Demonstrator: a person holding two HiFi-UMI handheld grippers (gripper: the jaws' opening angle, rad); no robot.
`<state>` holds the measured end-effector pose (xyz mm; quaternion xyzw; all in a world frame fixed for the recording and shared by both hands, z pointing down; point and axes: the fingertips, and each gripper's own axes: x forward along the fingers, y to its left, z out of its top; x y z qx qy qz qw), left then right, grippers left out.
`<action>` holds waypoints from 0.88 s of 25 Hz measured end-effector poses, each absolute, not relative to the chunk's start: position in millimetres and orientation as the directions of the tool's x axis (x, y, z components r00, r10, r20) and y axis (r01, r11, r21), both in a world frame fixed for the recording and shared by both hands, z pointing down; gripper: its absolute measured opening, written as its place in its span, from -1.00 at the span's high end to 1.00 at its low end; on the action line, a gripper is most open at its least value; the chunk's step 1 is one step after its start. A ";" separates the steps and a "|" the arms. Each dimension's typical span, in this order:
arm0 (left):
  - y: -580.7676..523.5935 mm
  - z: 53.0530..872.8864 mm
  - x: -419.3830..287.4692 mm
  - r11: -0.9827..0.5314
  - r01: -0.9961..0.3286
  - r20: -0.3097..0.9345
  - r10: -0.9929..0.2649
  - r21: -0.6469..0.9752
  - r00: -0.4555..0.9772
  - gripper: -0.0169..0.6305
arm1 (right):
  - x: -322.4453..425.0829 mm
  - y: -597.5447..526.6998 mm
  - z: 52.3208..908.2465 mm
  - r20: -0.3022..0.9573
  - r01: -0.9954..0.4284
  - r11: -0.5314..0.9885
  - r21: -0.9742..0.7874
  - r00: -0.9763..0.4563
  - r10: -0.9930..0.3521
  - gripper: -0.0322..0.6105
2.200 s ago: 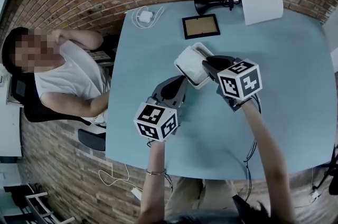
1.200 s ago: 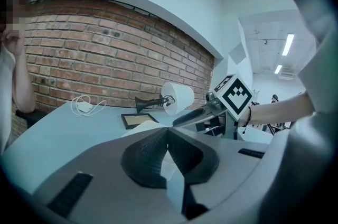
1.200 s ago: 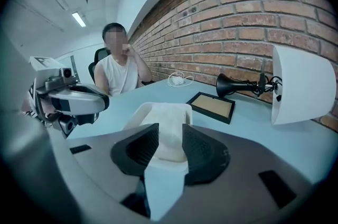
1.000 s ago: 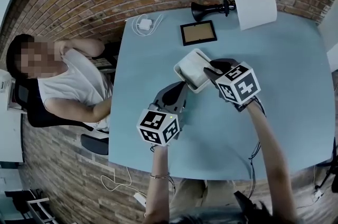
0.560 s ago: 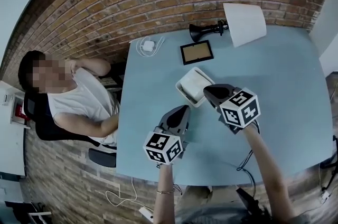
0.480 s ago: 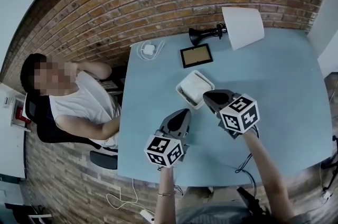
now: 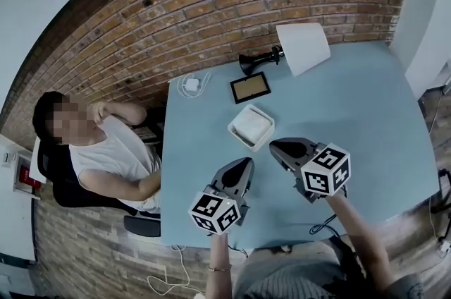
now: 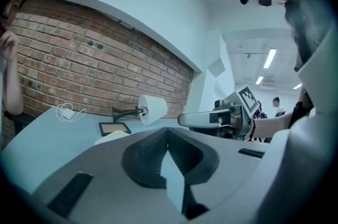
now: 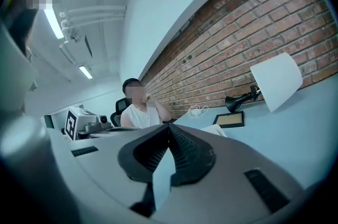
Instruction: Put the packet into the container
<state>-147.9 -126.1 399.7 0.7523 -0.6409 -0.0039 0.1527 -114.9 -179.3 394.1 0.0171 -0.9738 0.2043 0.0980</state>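
The white square container (image 7: 251, 127) stands mid-table, with something white and flat lying in it; I cannot make out the packet apart from it. Both grippers hover nearer me, clear of the container. My left gripper (image 7: 244, 163) is shut and empty, its ribbed pads (image 8: 156, 150) meeting at the tip. My right gripper (image 7: 275, 147) is also shut and empty; its jaws have just been closing with nothing between them. The container (image 8: 112, 136) peeks over the left jaws in the left gripper view, and the container (image 9: 215, 129) shows beyond the right jaws in the right gripper view.
A small picture frame (image 7: 249, 87) lies behind the container, and a tipped lamp with a white shade (image 7: 301, 48) lies at the back edge. A white charger with its cable (image 7: 192, 85) sits at the back left corner. A seated person (image 7: 106, 149) is left of the blue table (image 7: 352, 114).
Both grippers have drawn back from the container toward the near table edge and risen. The right gripper, earlier at the container's rim, is now apart from it and shut.
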 end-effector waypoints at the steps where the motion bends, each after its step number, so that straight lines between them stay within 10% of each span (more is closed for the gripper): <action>1: -124.9 395.3 -143.1 -0.146 -0.963 0.187 -0.964 0.225 0.190 0.92 | -110.6 -177.2 388.4 0.188 -0.071 0.919 -0.388 -0.982 0.003 0.86; 22: -121.8 360.8 -81.3 -0.285 -0.949 0.163 -0.938 0.135 0.305 0.92 | -60.5 -148.2 350.4 0.095 -0.052 0.951 -0.304 -0.995 -0.024 0.86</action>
